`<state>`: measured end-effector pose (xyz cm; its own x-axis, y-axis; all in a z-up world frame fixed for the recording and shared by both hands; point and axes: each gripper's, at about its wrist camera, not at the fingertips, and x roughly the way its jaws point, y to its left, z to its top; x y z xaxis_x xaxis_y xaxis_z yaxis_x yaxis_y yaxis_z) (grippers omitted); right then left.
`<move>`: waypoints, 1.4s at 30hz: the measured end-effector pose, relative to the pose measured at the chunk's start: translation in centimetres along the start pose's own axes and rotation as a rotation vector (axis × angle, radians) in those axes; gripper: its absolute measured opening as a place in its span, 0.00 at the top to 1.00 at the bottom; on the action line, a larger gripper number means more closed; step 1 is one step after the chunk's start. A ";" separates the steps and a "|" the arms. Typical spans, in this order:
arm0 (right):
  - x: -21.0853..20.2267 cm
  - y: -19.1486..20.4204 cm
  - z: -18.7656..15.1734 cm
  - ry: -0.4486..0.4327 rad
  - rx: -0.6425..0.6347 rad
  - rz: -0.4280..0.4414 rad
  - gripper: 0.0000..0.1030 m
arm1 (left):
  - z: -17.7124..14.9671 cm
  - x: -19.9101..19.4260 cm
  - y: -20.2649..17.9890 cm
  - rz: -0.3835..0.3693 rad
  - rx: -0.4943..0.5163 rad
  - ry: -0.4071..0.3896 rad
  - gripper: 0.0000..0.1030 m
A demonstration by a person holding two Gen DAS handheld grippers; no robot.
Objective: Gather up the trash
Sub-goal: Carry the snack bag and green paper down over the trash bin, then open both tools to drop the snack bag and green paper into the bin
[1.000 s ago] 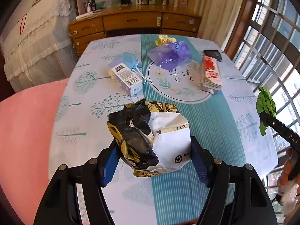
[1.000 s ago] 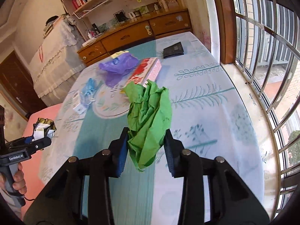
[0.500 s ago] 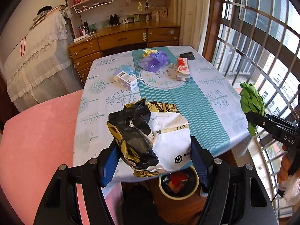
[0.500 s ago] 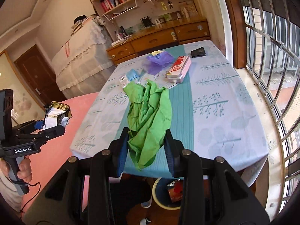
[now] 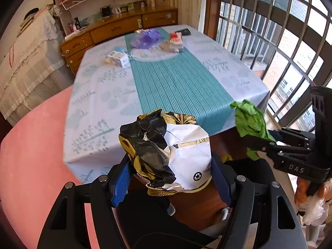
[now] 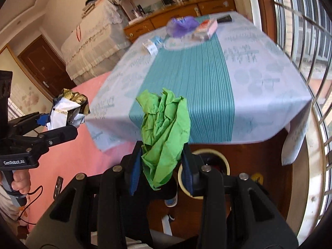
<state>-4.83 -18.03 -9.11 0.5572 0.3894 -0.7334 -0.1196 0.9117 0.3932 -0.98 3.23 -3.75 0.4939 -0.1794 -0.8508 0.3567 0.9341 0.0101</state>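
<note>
My left gripper is shut on a crumpled black, gold and white paper bag, held in the air off the table's near edge. In the right wrist view that bag shows at far left in the left gripper. My right gripper is shut on a crumpled green paper, which also shows at right in the left wrist view. A cream-rimmed bin with dark trash stands on the wooden floor just under the green paper, partly hidden by the fingers.
The table with a teal-striped cloth still bears a purple bag, a small white box, a red and white packet and a dark wallet. A pink chair back is at left, barred windows at right.
Both grippers have pulled back from over the table to beyond its near edge, each still holding its trash. The floor and the bin have come into view below them.
</note>
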 end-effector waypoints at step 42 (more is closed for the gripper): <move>26.9 -17.6 -13.4 0.265 0.229 -0.212 0.54 | -9.7 38.5 -3.9 -0.021 -0.085 0.265 0.29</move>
<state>1.24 -21.85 -43.15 0.3150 0.2436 -0.9173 0.1777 0.9343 0.3091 8.97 -4.37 -41.68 0.2581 -0.1222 -0.9584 0.2916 0.9556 -0.0433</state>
